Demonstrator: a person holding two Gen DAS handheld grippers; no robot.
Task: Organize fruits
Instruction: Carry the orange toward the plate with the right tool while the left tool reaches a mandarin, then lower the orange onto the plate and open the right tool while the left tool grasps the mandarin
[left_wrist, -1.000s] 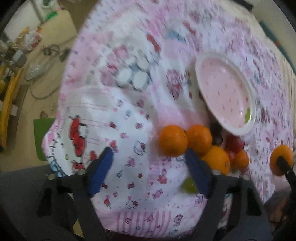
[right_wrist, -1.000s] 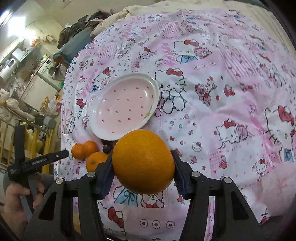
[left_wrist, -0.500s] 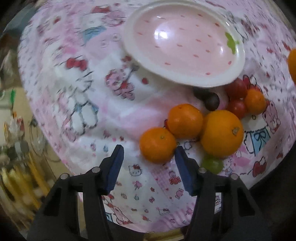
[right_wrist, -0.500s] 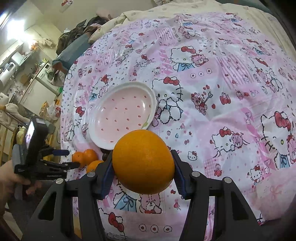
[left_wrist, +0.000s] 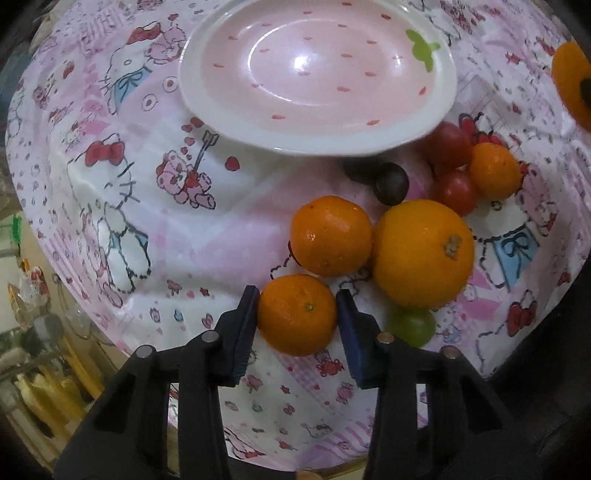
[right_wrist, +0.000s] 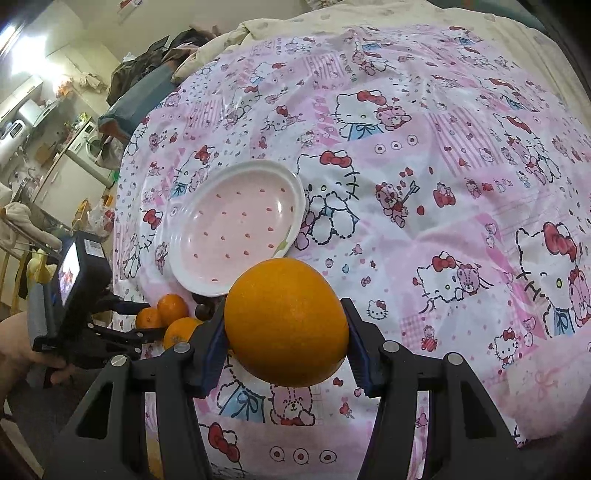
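From the left wrist view, the left tongs (left_wrist: 297, 320) are pointing down over the patterned bedspread (left_wrist: 122, 206) and have just been closing around the nearest small mandarin (left_wrist: 297, 314); both blue pads are sitting at its sides, apparently touching, so I am judging this a grip being taken rather than a lift. That fruit is lying at the near edge of the loose heap, which is probably why it is being picked first: a second mandarin (left_wrist: 331, 236) and a larger orange (left_wrist: 424, 253) are lying just behind it, with a green grape (left_wrist: 412, 325), a dark grape (left_wrist: 390, 182), red tomatoes (left_wrist: 452, 190) and a tiny orange fruit (left_wrist: 495, 170) crowded below the rim of the empty pink plate (left_wrist: 441, 107), the likely destination. From the right wrist view, the right tongs (right_wrist: 286, 341) are clamped on a big orange (right_wrist: 286, 322), holding it in the air over the bedspread, near the plate (right_wrist: 236, 230), seemingly waiting its turn. The left tongs (right_wrist: 147, 326) are showing at the heap, with a barcode sticker whose print is too small to read; no other writing is legible.
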